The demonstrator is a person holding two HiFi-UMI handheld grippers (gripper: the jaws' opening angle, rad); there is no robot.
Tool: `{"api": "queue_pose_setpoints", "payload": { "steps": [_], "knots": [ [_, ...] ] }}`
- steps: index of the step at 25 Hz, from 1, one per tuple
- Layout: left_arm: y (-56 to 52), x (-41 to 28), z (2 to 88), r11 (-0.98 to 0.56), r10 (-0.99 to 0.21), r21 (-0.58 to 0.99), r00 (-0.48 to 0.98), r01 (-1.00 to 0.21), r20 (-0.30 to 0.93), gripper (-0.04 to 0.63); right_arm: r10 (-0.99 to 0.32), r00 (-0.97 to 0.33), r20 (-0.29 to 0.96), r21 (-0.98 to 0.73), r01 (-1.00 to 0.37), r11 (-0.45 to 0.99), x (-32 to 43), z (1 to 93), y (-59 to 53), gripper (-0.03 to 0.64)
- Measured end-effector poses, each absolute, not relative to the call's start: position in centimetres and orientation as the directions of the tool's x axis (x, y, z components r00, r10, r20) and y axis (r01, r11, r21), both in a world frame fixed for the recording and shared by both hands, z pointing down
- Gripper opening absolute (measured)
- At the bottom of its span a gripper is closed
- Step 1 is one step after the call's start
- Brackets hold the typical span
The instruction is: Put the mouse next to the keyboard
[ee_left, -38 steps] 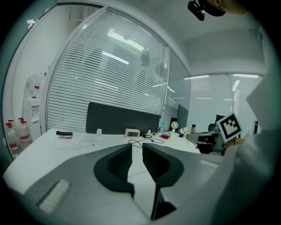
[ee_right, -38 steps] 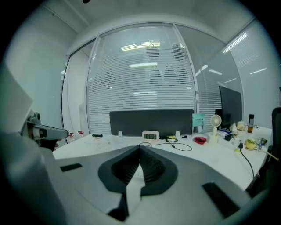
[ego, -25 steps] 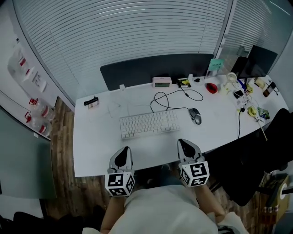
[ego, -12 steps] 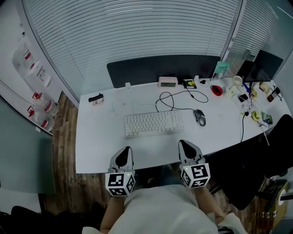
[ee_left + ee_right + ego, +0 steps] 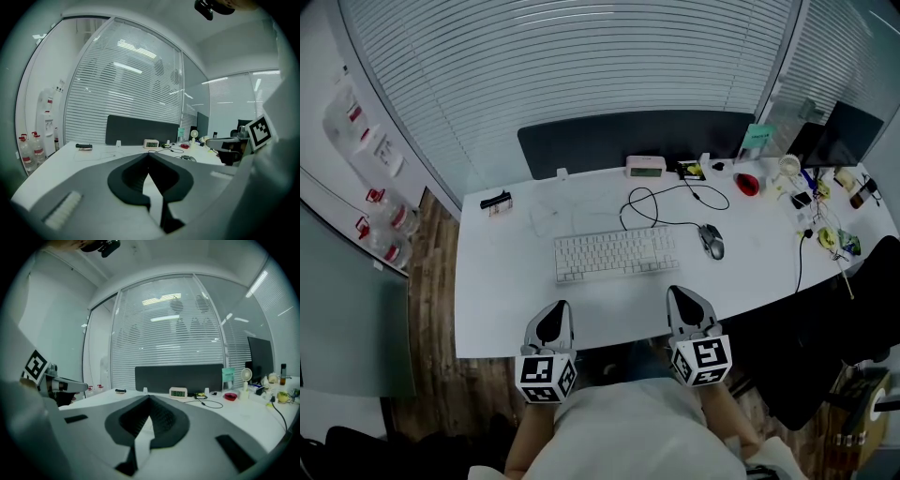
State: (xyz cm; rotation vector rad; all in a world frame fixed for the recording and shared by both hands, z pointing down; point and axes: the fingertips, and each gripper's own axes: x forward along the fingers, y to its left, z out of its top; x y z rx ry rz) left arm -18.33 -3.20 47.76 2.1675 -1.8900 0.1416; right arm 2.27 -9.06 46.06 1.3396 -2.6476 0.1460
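**Head view, looking steeply down on a white tabletop point(image 5: 502, 291).** The left gripper point(image 5: 555, 306) and the right gripper point(image 5: 679, 292) are held side by side at the near edge. Each is clenched, with its jaws together and nothing between them, and both gripper views show the same closed, empty jaws. A white keyboard point(image 5: 616, 254) lies across the middle of the tabletop. The dark mouse point(image 5: 711, 241) rests just beside the keyboard's right end, separated from it by a narrow gap and well apart from both grippers. A black cable point(image 5: 649, 201) runs from the mouse and loops behind the keyboard. At the far edge stand a small digital clock point(image 5: 644, 167) and a dark partition panel point(image 5: 628, 141). A red dish point(image 5: 747, 184) and assorted clutter occupy the right end. Slatted blinds point(image 5: 581, 66) fill the background.
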Motion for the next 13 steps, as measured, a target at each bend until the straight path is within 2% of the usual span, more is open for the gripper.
{"api": "queue_pose_setpoints", "payload": {
  "steps": [13],
  "knots": [
    [-4.4,-18.4,48.4,-0.127,-0.952,0.141,0.161,-0.982,0.261,0.011,-0.788,-0.579,0.209,-0.021,-0.808,0.589,2.0,46.5,-10.5,0.000]
  ]
}}
